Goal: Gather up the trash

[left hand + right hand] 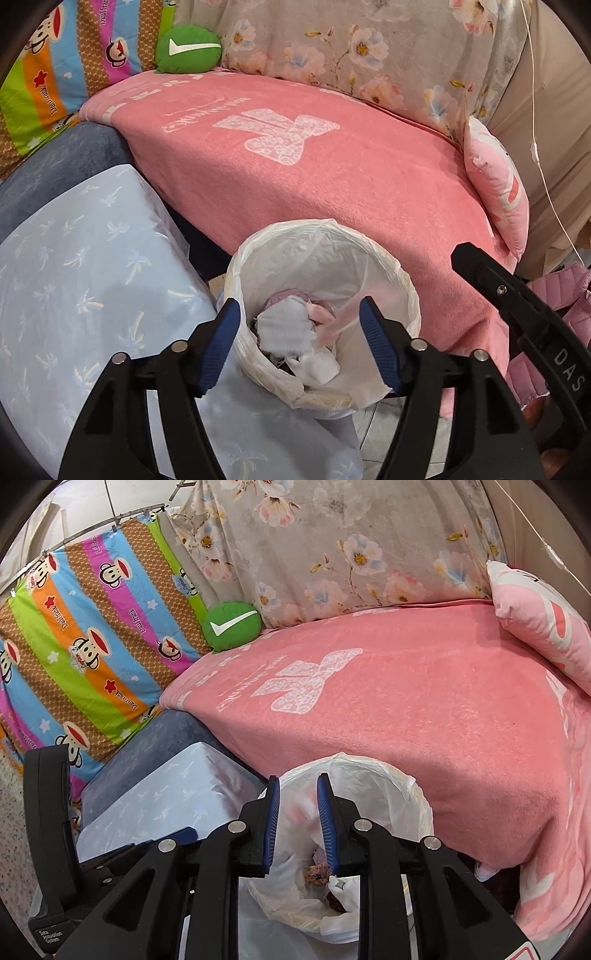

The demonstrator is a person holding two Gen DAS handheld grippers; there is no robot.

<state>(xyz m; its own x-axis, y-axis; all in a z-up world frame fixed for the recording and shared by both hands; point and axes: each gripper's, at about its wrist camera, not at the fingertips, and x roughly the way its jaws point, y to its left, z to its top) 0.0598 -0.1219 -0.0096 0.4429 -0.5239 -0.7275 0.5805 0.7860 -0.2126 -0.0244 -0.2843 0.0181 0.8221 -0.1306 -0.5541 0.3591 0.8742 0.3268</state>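
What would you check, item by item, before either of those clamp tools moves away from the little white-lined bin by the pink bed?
1. Left gripper empty: ok, fingers stand wide apart with nothing between them.
2. Right gripper empty: cannot tell, a blurred pale pink and white piece shows in the narrow gap between its fingers.
3. Both grippers over the round bin lined with a white plastic bag: ok.
4. Crumpled white paper trash inside the bin: ok.
5. Bag liner folded over the bin's rim: ok.
6. Pink fleece blanket free of trash: ok on the part in view.
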